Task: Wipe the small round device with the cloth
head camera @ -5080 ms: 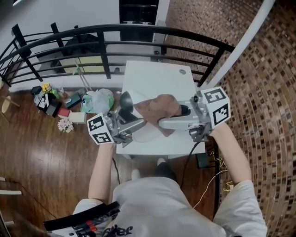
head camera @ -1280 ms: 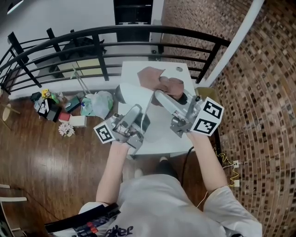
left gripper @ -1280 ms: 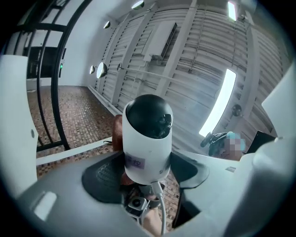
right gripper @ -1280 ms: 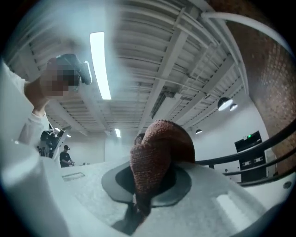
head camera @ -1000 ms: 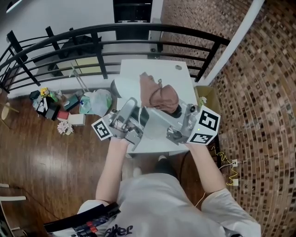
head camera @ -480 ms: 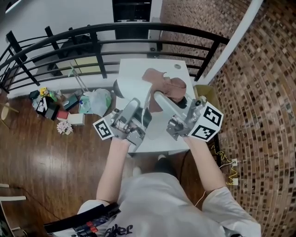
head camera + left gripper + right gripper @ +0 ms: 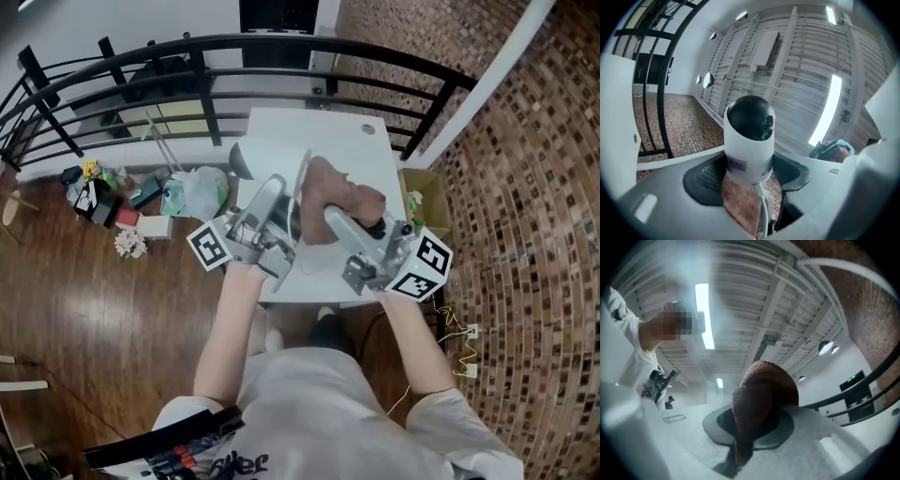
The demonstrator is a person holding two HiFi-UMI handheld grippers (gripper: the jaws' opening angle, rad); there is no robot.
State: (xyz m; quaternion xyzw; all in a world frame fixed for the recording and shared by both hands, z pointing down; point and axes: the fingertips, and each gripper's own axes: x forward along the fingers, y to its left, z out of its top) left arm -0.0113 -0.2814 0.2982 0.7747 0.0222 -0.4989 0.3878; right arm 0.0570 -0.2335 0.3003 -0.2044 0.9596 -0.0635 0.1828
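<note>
1 device (image 7: 750, 140): clamped in left gripper (image 7: 750, 176) jaws, held up over the 1 table (image 7: 370, 159) | 1 cloth (image 7: 757, 399): pinched in right gripper (image 7: 750, 427) jaws, right beside the device | 2 grippers, both full

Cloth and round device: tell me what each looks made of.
The round device looks like hard plastic: a smooth white body with a soft sheen, and a glossy black dome on top that catches highlights. The cloth is a reddish-brown fabric with a fuzzy nap and soft folds, probably terry or microfibre.
</note>
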